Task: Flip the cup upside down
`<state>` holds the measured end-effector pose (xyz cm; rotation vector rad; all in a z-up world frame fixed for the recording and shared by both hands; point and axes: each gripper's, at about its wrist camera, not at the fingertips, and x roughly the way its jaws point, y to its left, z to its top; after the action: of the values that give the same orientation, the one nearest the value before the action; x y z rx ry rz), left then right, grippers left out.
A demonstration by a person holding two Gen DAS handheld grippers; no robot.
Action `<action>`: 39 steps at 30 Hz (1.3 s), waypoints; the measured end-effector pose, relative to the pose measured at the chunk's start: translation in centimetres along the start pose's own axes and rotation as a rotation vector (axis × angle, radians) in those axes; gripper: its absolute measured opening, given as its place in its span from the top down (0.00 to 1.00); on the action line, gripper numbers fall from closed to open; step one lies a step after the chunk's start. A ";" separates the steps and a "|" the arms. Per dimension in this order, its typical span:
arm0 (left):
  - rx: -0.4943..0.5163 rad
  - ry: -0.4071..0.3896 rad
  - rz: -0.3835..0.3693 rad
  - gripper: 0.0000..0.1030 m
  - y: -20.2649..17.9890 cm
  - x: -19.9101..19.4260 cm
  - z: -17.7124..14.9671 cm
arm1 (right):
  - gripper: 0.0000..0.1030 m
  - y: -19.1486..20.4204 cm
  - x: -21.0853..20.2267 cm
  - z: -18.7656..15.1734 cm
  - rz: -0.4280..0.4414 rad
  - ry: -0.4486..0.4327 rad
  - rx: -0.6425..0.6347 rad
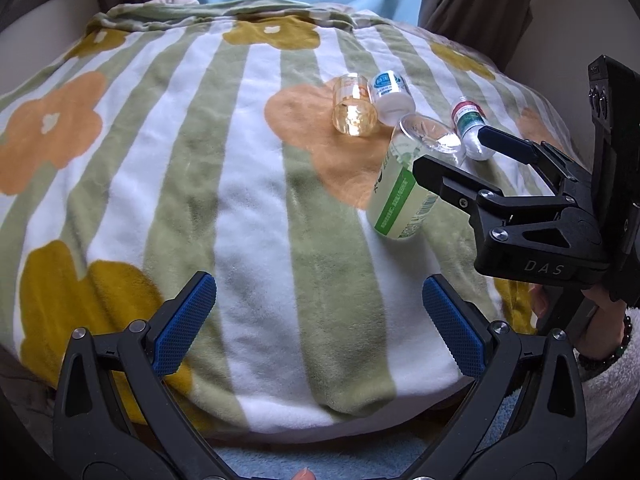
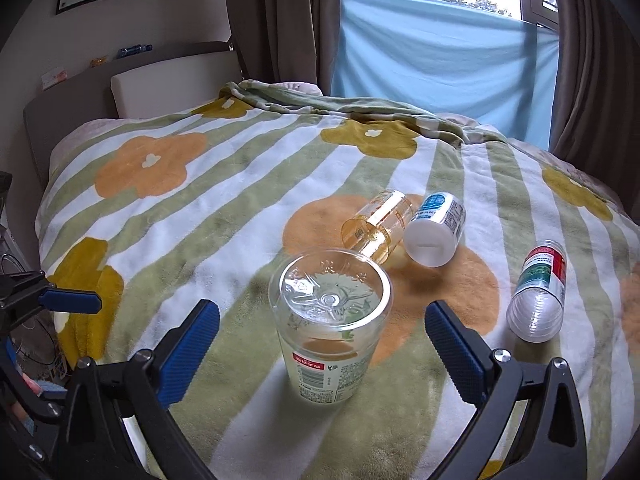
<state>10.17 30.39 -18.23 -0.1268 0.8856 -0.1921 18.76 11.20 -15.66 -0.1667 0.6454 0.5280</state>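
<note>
Both jaws wide apart, empty, inverted cup (image 2: 330,326) rim hidden against blanket (image 2: 248,216)

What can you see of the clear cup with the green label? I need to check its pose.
The clear cup is see-through plastic with a green-and-white printed label and barcode. It stands upside down on the blanket, its embossed base facing up. It sits between the right gripper's open blue fingers, apparently untouched.

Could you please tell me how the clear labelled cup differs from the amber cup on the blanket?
The clear cup stands inverted, base up; the amber cup lies on its side. The clear cup is colourless with a green label and looks larger; the amber cup is orange-tinted. Both are transparent, and neither is gripped.
</note>
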 end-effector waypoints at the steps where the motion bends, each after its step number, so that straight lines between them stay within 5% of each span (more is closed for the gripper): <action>1: 0.004 -0.026 0.002 0.00 -0.2 -1.0 0.1 | 0.01 0.3 -1.4 0.5 -0.007 -0.021 -0.001; 12: 0.072 -0.382 0.120 0.00 -3.8 -13.9 2.0 | 0.01 2.9 -18.5 4.7 -0.179 -0.212 0.077; 20: 0.081 -0.532 0.132 0.00 -5.9 -18.5 1.5 | 0.00 2.5 -23.9 2.7 -0.368 -0.300 0.156; 39: 0.111 -0.592 0.150 0.00 -7.8 -19.3 0.1 | 0.01 1.4 -25.7 -0.2 -0.453 -0.371 0.211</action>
<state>-2.61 26.98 -2.10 -0.0095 0.2916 -0.0549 0.65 1.64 -0.06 -0.0108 0.2816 0.0462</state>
